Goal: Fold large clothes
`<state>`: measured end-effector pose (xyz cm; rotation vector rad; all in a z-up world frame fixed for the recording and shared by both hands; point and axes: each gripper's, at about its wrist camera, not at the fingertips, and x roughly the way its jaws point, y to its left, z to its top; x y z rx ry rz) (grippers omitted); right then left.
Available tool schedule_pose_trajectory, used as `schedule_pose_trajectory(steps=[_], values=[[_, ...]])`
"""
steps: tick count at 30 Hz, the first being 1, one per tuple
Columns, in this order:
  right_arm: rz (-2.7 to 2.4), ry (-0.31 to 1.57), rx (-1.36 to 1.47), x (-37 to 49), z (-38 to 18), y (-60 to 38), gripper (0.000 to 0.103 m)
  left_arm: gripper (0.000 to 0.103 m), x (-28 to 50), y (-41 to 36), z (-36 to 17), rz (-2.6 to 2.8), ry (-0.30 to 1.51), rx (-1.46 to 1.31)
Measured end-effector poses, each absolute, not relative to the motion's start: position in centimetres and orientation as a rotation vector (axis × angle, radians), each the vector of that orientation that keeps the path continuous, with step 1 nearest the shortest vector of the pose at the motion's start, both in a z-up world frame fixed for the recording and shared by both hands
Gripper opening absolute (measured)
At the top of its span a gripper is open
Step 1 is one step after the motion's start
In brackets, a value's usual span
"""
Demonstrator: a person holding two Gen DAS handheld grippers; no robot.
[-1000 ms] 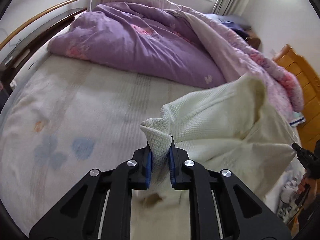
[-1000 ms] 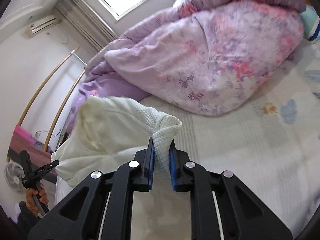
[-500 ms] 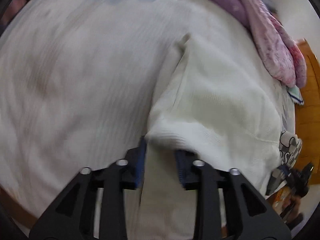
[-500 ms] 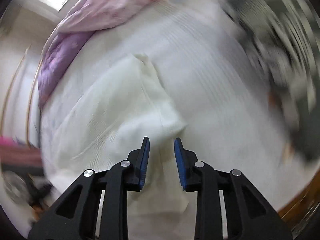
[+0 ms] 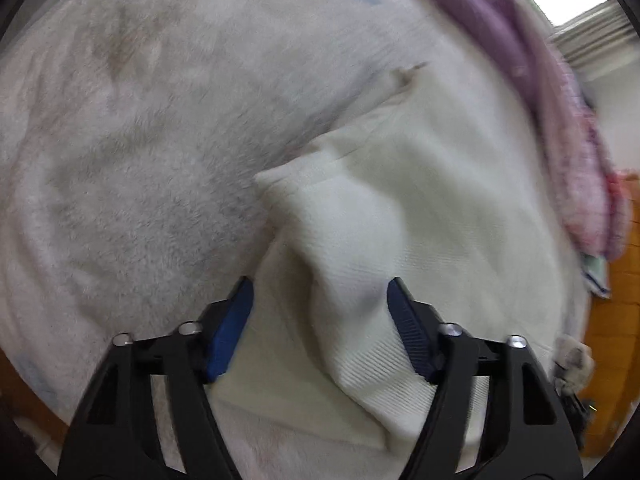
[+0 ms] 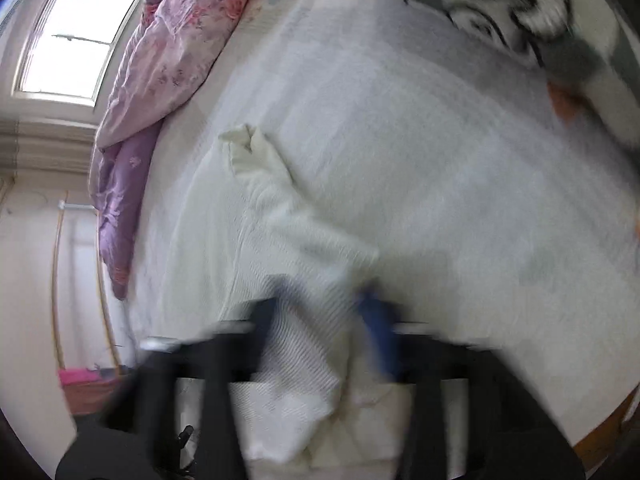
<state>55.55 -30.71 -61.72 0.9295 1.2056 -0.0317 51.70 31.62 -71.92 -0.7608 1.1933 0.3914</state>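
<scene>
No readable text, labels, brands or numbers appear anywhere.

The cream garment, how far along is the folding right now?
Done: the cream garment lies laid out on the bed. In hand: nothing; the left gripper is open over a sleeve, and the right gripper looks open though blurred. Left: all the folding.

- The garment [image 5: 400, 216] is cream cloth, matt, with a fine ribbed knit.
- The bedsheet [image 5: 140, 140] is pale, soft, fuzzy-looking cloth.
- The quilt [image 6: 176, 44], upper left, is smooth pink-purple floral cloth.
- The left gripper [image 5: 320, 328] is matt black plastic with ridged blue pads [image 5: 230, 330] and shiny metal screws.
</scene>
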Motion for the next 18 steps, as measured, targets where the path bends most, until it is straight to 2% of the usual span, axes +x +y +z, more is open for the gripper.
schedule_pose_trajectory(steps=[1,5,7,10,12,15,18], values=[[-0.018,1.204,0.928,55.6,-61.6,-30.9,0.008,0.019,52.0,31.6,-72.6,0.42,1.224,-0.748],[0.037,1.204,0.815,54.3,-59.5,-30.7,0.007,0.017,52.0,31.7,-72.3,0.428,1.246,-0.716],[0.029,1.239,0.78,53.5,-60.4,-30.7,0.007,0.017,52.0,31.9,-72.4,0.414,1.265,-0.686],[0.011,1.292,0.797,53.4,-62.9,-30.5,0.018,0.031,52.2,32.5,-73.3,0.371,1.298,-0.681],[-0.038,1.317,0.788,53.4,-62.6,-30.3,0.022,0.054,51.8,33.4,-73.1,0.364,1.301,-0.712],[-0.13,1.304,0.587,52.9,-59.2,-28.7,0.027,0.066,50.2,35.1,-71.8,0.328,1.238,-0.773],[-0.053,1.244,0.377,53.7,-55.5,-23.9,0.027,0.067,49.3,36.0,-71.8,0.312,1.243,-0.803]])
